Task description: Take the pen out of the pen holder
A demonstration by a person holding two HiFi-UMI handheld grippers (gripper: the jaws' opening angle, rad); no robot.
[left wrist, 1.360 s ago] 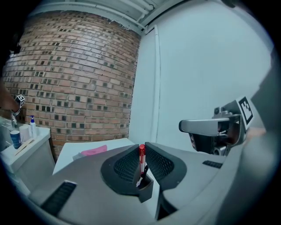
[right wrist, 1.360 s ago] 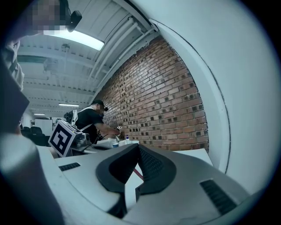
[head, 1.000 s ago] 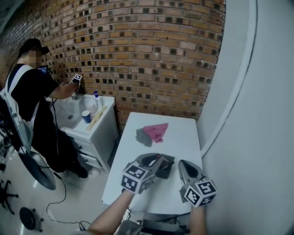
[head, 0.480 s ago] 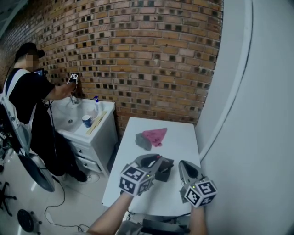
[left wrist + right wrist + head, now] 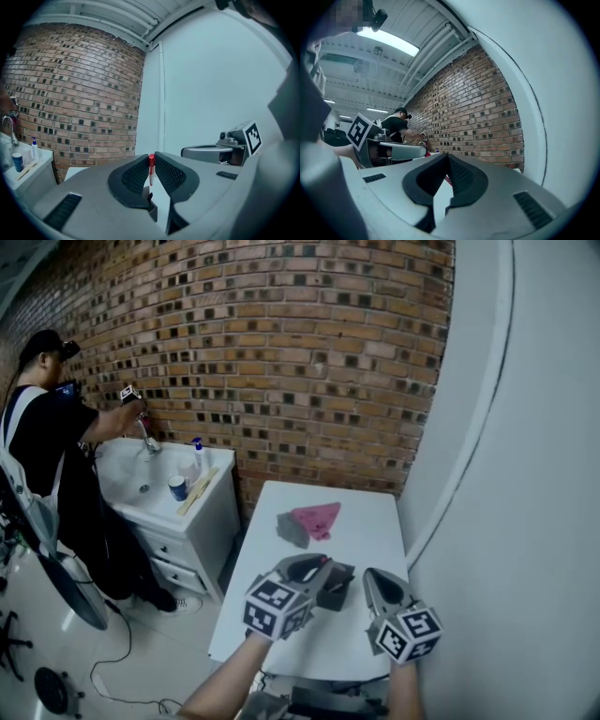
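Pen [image 5: 151,162]: red-capped top clamped, L gripper [image 5: 151,157] jaws | pen holder [image 5: 340,583] part-hidden

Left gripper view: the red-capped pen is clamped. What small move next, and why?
Probably lift the left gripper straight up: it is shut on the pen near its cap, and the pen's lower end looks barely clear of the pen holder below.

Red-capped white pen [image 5: 151,167] stands upright, clamped in the left hand-held gripper [image 5: 323,565] above the dark pen holder [image 5: 338,581].
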